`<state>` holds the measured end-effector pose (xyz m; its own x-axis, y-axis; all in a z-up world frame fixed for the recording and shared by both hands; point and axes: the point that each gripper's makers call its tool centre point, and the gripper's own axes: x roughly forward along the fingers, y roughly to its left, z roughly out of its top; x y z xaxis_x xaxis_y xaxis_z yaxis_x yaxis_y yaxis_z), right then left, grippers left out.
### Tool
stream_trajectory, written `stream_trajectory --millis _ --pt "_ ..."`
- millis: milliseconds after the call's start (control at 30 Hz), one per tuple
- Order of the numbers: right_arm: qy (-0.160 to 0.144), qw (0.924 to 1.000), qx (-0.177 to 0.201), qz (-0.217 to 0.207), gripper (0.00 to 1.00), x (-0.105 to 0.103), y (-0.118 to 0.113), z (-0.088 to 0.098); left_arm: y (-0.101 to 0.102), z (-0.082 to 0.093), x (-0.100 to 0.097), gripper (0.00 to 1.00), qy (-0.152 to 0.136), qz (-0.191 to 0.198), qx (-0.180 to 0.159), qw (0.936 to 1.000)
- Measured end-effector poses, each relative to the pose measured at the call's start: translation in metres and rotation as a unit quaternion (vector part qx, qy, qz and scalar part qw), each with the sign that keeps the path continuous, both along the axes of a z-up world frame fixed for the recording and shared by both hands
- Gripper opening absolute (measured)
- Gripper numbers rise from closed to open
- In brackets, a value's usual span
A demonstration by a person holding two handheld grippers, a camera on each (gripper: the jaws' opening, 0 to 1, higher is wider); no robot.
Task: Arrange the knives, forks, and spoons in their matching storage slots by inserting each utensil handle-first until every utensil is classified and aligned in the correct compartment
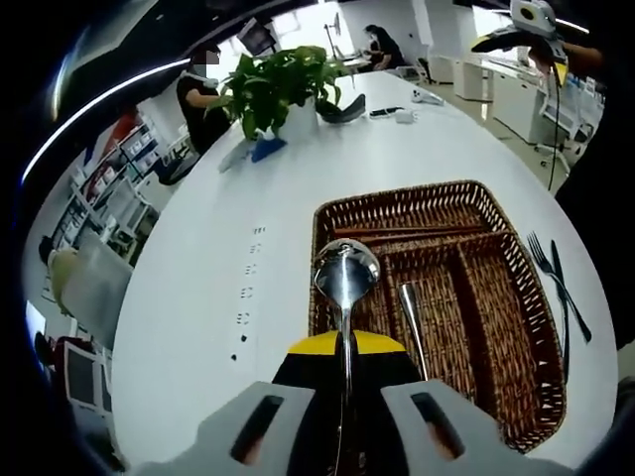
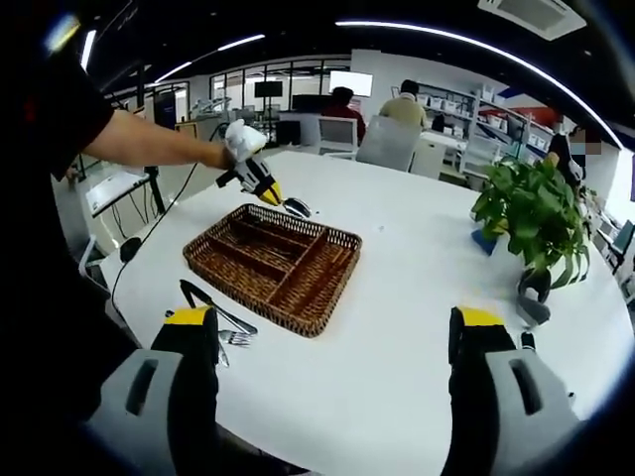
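Observation:
My left gripper (image 1: 344, 349) is shut on the handle of a silver spoon (image 1: 344, 270), whose bowl points away over the near-left end of the brown wicker tray (image 1: 496, 213). A silver utensil (image 1: 412, 325) lies in a middle slot, and brown chopsticks (image 1: 417, 234) lie in the far cross slot. A dark fork and knife (image 1: 558, 286) rest on the table right of the tray. In the right gripper view, the left gripper (image 2: 260, 185) holds the spoon (image 2: 296, 207) at the tray's (image 2: 327, 297) far edge. My right gripper (image 2: 335, 347) is open, well back from the tray, with the fork and knife (image 2: 216, 315) by its left jaw.
The white oval table (image 2: 397, 258) carries a potted green plant (image 2: 536, 213) at one end, with small items (image 1: 397, 111) near it. A person's arm (image 2: 139, 144) reaches in from the left. People sit at desks beyond the table.

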<state>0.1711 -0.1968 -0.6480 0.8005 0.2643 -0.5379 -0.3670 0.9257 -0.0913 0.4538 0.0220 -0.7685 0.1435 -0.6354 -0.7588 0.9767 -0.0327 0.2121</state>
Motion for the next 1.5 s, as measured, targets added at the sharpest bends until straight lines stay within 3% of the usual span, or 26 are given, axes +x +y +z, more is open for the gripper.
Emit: stream_trajectory --millis 433,967,1333,1500 --pt "0.013 0.9999 -0.008 0.007 1.0 0.001 0.002 -0.007 0.001 -0.035 -0.001 0.0 0.019 0.023 -0.001 0.9995" --pt "0.03 0.9994 -0.013 0.008 1.0 -0.005 0.004 -0.017 -0.01 -0.063 -0.003 0.0 0.048 0.038 -0.016 0.998" --pt "0.031 0.9994 -0.014 0.006 1.0 -0.004 0.004 -0.018 -0.011 -0.069 -0.002 0.0 0.033 0.027 -0.01 0.999" --pt "0.031 0.9994 -0.015 0.002 1.0 -0.004 0.002 -0.018 -0.011 -0.08 -0.002 0.01 0.023 0.014 0.009 0.9996"
